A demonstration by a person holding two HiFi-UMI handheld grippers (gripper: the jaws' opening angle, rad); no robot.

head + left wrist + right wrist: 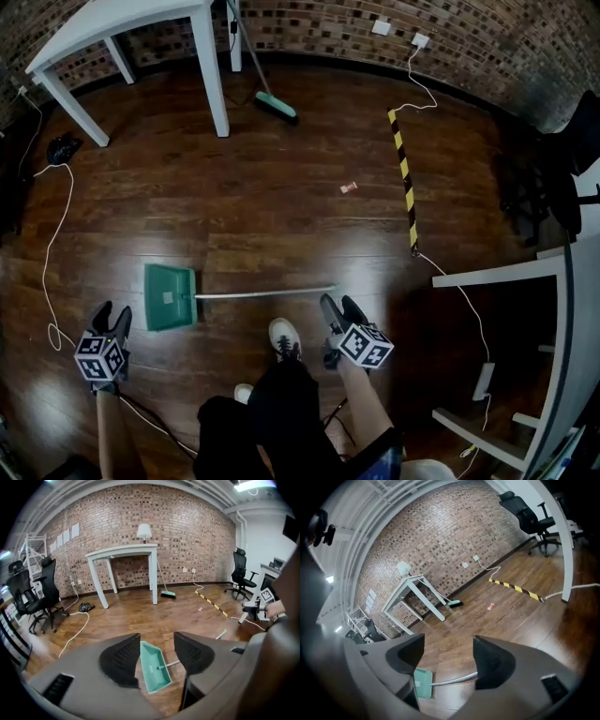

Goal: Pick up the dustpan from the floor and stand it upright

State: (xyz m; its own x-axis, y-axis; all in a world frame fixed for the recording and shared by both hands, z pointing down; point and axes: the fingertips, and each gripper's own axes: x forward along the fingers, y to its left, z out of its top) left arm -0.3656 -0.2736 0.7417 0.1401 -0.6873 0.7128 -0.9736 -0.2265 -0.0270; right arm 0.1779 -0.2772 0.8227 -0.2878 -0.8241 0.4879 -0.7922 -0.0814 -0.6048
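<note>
Down on the dark wooden floor (281,206), the green dustpan (170,297) lies flat, its long metal handle (267,293) stretching toward the right gripper (342,309). The left gripper (111,323) hovers near the pan's closer left corner, apart from it. Its jaws stand wide apart and hold nothing, with the pan showing on the floor beyond the gap. The right gripper's jaws are likewise spread wide and empty, near the handle's end, pads not on it. A white table (122,19) and a broom (275,105) stand well apart from the dustpan, by the brick wall (309,28).
</note>
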